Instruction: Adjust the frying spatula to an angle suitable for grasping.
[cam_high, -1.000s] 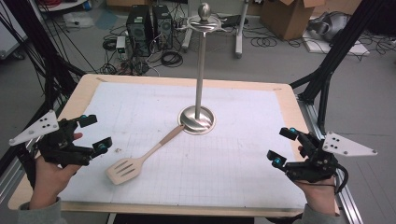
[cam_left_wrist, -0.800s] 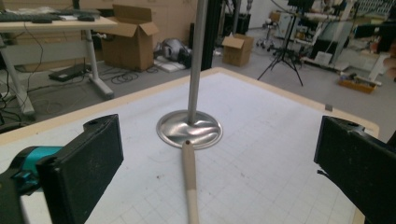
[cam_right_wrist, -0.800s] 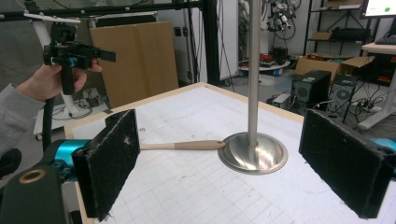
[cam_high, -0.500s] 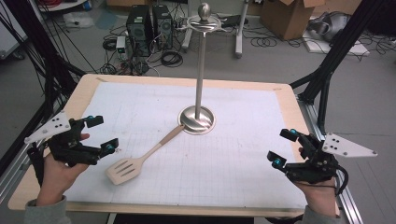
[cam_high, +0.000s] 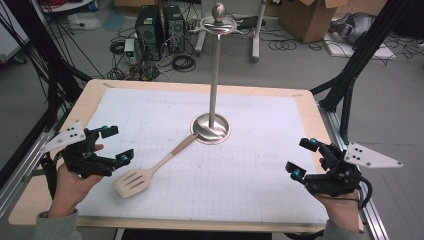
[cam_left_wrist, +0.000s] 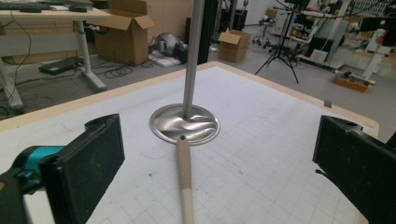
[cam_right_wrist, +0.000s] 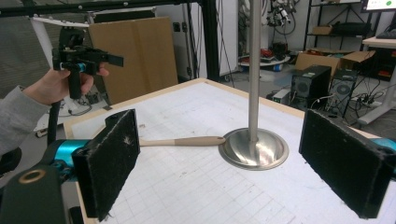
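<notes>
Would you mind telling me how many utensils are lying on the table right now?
1: a spatula lies left of centre, its handle tip touching the metal stand's base. The stand's hooks hold nothing, and nothing seems hidden.

Each hand-held unit has a black frame: left gripper (cam_high: 112, 145), right gripper (cam_high: 304, 158). Fingers (cam_left_wrist: 86, 168) carry flat black textured pads on teal mounts. A grey three-cornered plate with dark holes tops each unit. Black cables trail rearward. Grey sleeves (cam_high: 56, 226) cover both wrists.
</notes>
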